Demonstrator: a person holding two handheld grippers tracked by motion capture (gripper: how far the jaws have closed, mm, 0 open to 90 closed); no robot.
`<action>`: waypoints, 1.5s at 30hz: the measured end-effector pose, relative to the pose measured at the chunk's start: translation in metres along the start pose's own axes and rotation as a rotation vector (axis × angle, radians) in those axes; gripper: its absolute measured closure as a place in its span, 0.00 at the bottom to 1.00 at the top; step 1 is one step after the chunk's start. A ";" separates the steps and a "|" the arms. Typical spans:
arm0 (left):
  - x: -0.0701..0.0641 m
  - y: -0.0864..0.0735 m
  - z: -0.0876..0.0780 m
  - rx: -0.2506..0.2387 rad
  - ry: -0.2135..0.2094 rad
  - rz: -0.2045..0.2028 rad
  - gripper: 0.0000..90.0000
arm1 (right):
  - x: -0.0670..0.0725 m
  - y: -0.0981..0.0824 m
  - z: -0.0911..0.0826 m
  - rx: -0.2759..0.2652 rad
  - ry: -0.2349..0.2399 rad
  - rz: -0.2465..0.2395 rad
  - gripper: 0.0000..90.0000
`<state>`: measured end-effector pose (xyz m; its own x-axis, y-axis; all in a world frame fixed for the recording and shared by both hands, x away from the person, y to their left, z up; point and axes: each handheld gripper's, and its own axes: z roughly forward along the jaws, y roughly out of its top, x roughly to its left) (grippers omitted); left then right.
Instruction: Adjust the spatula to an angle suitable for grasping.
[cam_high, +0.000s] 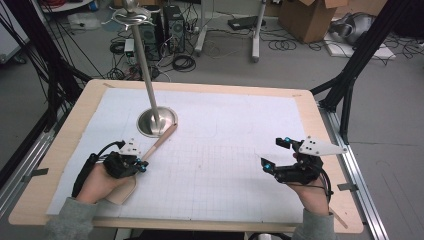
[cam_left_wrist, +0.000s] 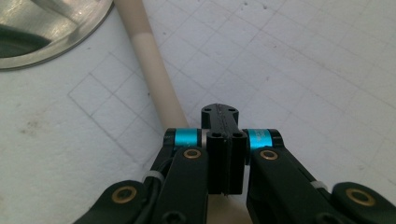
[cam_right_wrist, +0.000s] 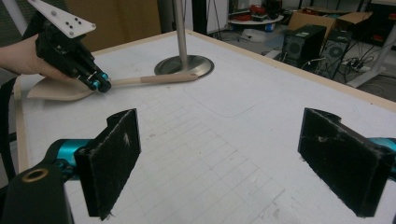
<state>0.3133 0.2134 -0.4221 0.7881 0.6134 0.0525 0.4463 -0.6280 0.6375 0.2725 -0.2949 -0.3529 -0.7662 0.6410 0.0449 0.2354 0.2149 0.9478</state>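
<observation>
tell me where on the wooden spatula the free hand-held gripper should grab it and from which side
Best guess: mid-handle of the wooden spatula, coming from above with the jaws across it. The handle is thin, lies flat on the table, and that stretch is bare between the left hand-held gripper and the metal stand base.

The left gripper (cam_high: 141, 165) sits at the near left, held low in the left hand (cam_high: 100, 182), its jaws pressed fully together and pointing toward the far right. The right gripper (cam_high: 274, 153) sits at the near right in the right hand (cam_high: 312, 192), jaws spread wide apart, aimed leftward.
</observation>
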 end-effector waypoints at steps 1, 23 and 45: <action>0.001 -0.001 -0.001 -0.002 0.002 -0.001 1.00 | 0.000 0.000 0.000 -0.001 0.001 0.002 0.14; -0.001 -0.011 -0.010 -0.017 0.003 -0.008 1.00 | 0.001 0.000 0.004 0.009 0.007 -0.002 0.14; 0.012 -0.019 -0.016 -0.015 0.066 -0.045 1.00 | 0.002 0.000 0.006 0.013 0.009 -0.007 0.14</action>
<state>0.3073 0.2405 -0.4216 0.7374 0.6715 0.0733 0.4742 -0.5920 0.6517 0.2748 -0.2896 -0.3543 -0.7733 0.6327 0.0408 0.2375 0.2294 0.9439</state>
